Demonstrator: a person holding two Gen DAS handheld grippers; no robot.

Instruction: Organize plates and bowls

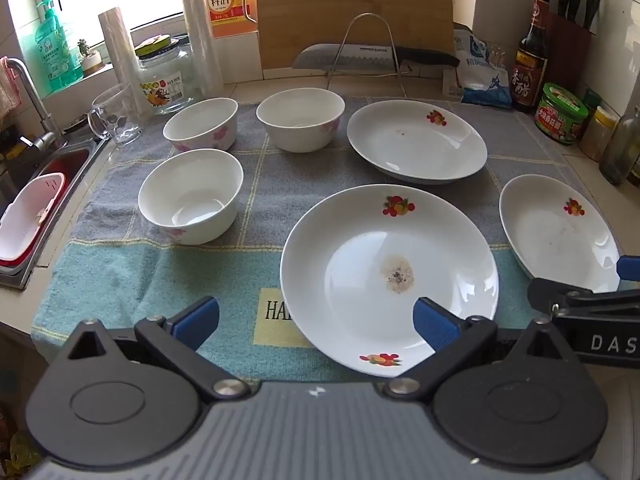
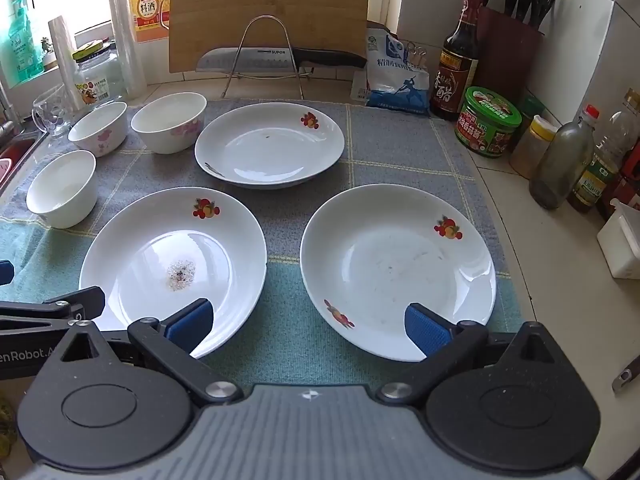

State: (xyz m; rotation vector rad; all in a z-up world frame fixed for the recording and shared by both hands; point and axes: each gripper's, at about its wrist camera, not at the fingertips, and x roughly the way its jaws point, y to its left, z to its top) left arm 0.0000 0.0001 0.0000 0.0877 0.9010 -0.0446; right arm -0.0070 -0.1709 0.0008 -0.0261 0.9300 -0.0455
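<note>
Three white plates with fruit prints lie on a checked cloth (image 1: 120, 276): a stained plate (image 1: 388, 276) nearest, a far plate (image 1: 416, 140), and a right plate (image 1: 560, 228). Three white bowls (image 1: 191, 196) (image 1: 200, 124) (image 1: 301, 120) stand separately on the left. My left gripper (image 1: 316, 316) hovers open over the stained plate's near rim, holding nothing. In the right wrist view my right gripper (image 2: 308, 322) is open above the gap between the stained plate (image 2: 172, 264) and the right plate (image 2: 396, 268), one fingertip over each.
A sink (image 1: 40, 184) with a pink basket lies left, with a glass mug (image 1: 114, 116) and a jar beside it. At the back are a cutting board (image 1: 352, 8) and a cleaver on a wire rack (image 1: 360, 56). Sauce bottles and jars (image 2: 488, 128) and a white box (image 2: 620, 240) line the right.
</note>
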